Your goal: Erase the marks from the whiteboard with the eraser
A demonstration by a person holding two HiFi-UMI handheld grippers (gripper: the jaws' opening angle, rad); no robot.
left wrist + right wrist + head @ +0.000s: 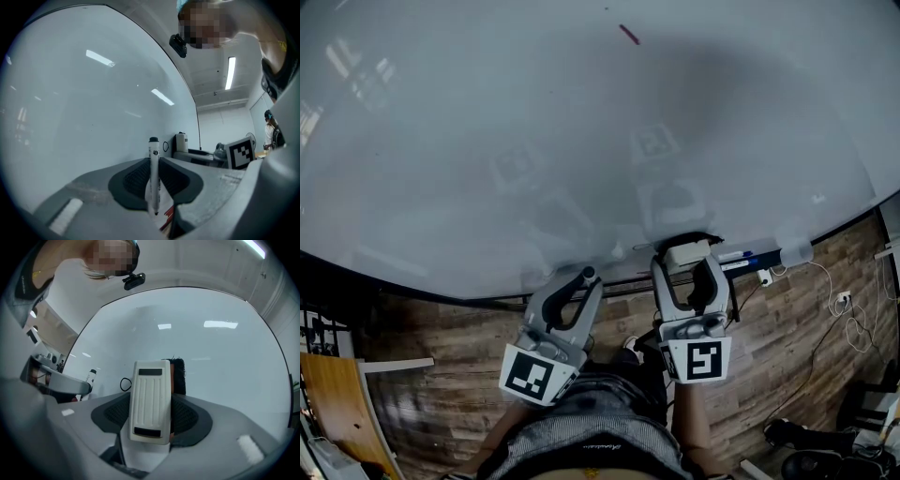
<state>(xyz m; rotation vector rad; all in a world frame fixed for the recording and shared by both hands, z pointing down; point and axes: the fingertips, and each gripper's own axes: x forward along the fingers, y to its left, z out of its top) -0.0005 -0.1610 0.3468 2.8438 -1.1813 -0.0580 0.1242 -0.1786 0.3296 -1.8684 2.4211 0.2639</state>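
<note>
White plastic eraser (150, 401), ribbed back facing the camera, dark felt showing behind it; the right gripper (687, 267) has its jaws clamped on both sides of it, holding it upright; it sits low, near the bottom edge of the whiteboard (534, 122), whether it touches the surface I cannot tell; over on the other side, the left gripper (584, 278) is pinched shut around a slim marker (153, 176), black end poking out past the pads; one short red mark (629, 35) high on the board, well apart from the eraser; wooden floor (778, 347) below.
</note>
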